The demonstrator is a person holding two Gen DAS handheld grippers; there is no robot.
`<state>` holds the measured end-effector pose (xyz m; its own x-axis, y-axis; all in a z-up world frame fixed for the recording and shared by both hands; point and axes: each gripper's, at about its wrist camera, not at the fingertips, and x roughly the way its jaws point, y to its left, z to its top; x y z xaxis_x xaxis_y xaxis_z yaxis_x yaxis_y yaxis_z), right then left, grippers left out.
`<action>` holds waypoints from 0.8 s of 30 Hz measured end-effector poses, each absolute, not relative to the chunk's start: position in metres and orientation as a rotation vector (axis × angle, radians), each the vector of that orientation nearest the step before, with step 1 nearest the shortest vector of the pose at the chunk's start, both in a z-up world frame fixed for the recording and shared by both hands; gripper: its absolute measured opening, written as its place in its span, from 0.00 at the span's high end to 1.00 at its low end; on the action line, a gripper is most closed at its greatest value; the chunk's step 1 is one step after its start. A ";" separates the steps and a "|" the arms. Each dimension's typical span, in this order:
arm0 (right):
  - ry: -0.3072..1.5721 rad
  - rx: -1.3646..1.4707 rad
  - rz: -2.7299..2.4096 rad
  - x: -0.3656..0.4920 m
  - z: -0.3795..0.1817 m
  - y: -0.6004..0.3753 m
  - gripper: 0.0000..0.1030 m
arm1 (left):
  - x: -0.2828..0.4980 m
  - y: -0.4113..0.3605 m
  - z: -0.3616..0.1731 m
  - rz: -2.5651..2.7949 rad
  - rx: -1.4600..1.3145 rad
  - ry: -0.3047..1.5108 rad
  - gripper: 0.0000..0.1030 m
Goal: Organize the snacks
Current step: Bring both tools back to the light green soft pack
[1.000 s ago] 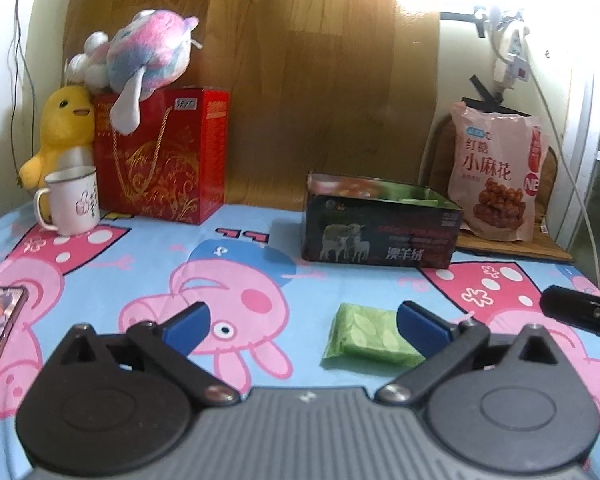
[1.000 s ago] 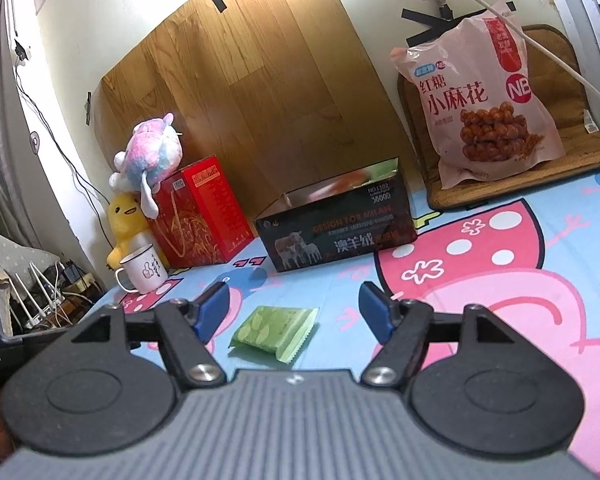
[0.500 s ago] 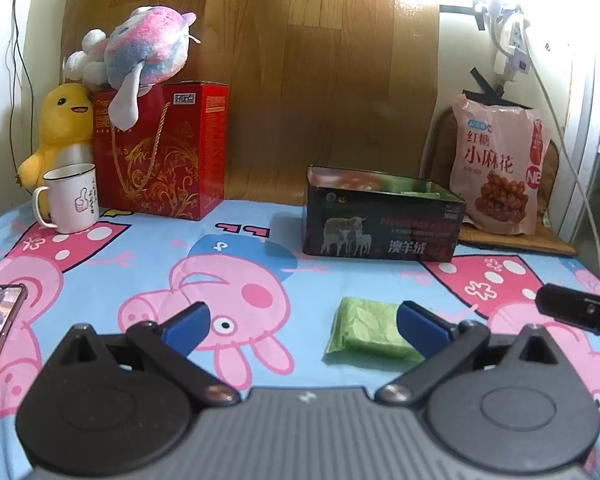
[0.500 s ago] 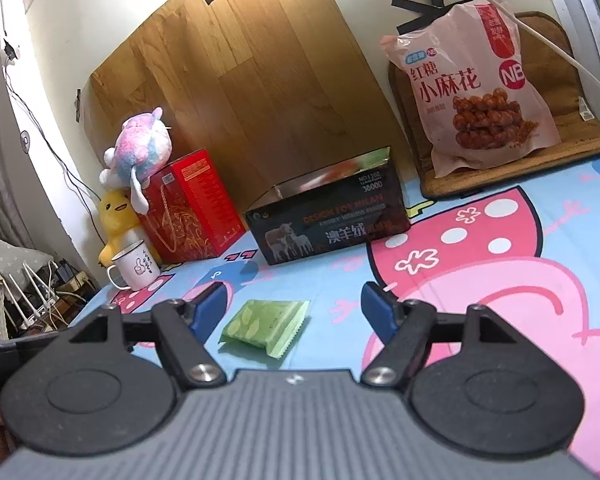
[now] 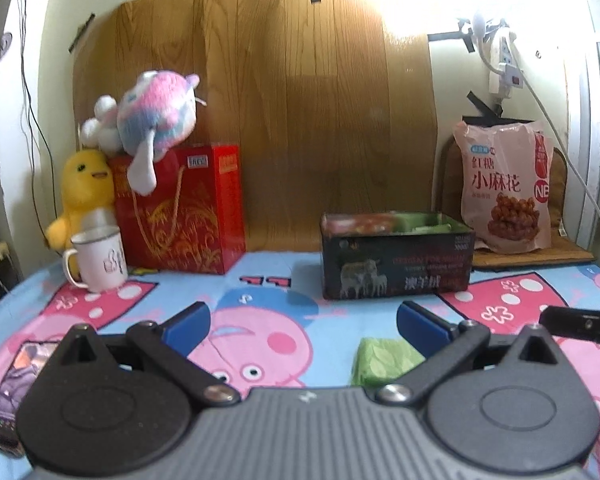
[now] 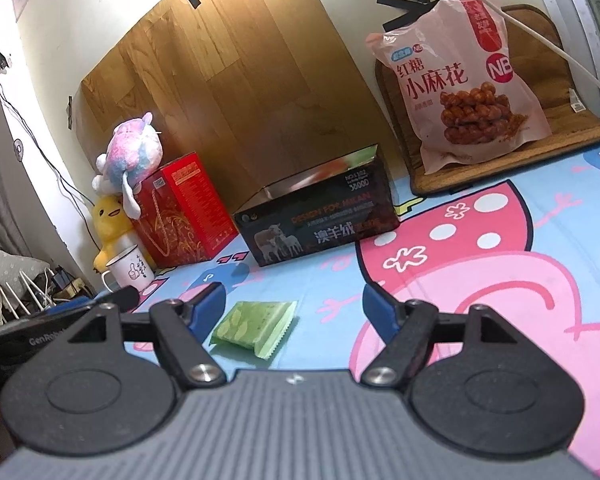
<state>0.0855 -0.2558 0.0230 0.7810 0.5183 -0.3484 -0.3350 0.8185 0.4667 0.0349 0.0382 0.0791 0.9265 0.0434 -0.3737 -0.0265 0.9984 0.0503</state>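
A small green snack packet (image 6: 256, 326) lies flat on the cartoon tablecloth; in the left wrist view it (image 5: 382, 360) is partly hidden behind the right finger. A dark open-top box (image 5: 396, 258) (image 6: 320, 220) stands behind it with green packets inside. A large pink snack bag (image 5: 504, 188) (image 6: 468, 76) leans on the wall at the right. My left gripper (image 5: 304, 324) is open and empty above the cloth. My right gripper (image 6: 292, 300) is open and empty, the packet just ahead between its fingers.
A red gift box (image 5: 184, 208) with a plush toy (image 5: 152, 116) on it, a yellow duck (image 5: 84, 188) and a white mug (image 5: 100, 260) stand at the back left. A phone (image 5: 16, 376) lies at the left edge. A power cord (image 5: 560, 152) hangs at right.
Both grippers have tilted upward and drawn back slightly; the green packet now sits lower in both views. Both stay open and nothing on the cloth has moved.
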 end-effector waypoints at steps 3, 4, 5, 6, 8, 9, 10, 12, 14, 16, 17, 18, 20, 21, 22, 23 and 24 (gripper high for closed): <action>0.481 0.398 0.470 0.085 0.023 -0.257 0.25 | 0.034 0.038 0.083 0.036 0.044 0.372 0.00; 0.480 0.398 0.470 0.084 0.023 -0.257 0.24 | 0.033 0.037 0.084 0.038 0.047 0.368 0.00; 0.479 0.398 0.470 0.084 0.023 -0.257 0.24 | 0.033 0.037 0.085 0.040 0.051 0.363 0.00; 0.477 0.398 0.469 0.084 0.023 -0.257 0.24 | 0.032 0.036 0.085 0.044 0.056 0.358 0.00; 0.475 0.399 0.469 0.083 0.023 -0.258 0.24 | 0.030 0.035 0.086 0.052 0.061 0.350 0.00; 0.474 0.400 0.468 0.083 0.023 -0.258 0.24 | 0.030 0.035 0.087 0.054 0.061 0.348 0.00; 0.473 0.402 0.468 0.083 0.023 -0.259 0.24 | 0.030 0.035 0.087 0.055 0.060 0.348 0.00; 0.472 0.404 0.466 0.083 0.023 -0.259 0.24 | 0.029 0.035 0.088 0.055 0.058 0.348 0.00; 0.471 0.407 0.465 0.083 0.023 -0.260 0.24 | 0.029 0.034 0.089 0.055 0.058 0.345 0.00; 0.469 0.409 0.464 0.083 0.023 -0.261 0.24 | 0.027 0.033 0.090 0.055 0.062 0.339 0.00; 0.468 0.409 0.463 0.082 0.023 -0.261 0.24 | 0.027 0.033 0.091 0.055 0.065 0.336 0.00; 0.466 0.410 0.463 0.082 0.023 -0.262 0.24 | 0.026 0.033 0.091 0.055 0.068 0.335 0.00; 0.465 0.412 0.463 0.082 0.023 -0.263 0.24 | 0.026 0.032 0.091 0.050 0.076 0.336 0.00; 0.466 0.414 0.463 0.082 0.023 -0.263 0.24 | 0.026 0.031 0.091 0.049 0.080 0.338 0.00; 0.466 0.414 0.464 0.082 0.023 -0.263 0.24 | 0.026 0.031 0.091 0.048 0.083 0.340 0.00; 0.466 0.414 0.465 0.082 0.023 -0.263 0.24 | 0.027 0.031 0.090 0.046 0.087 0.344 0.00; 0.466 0.414 0.466 0.082 0.023 -0.263 0.24 | 0.028 0.030 0.090 0.041 0.093 0.353 0.00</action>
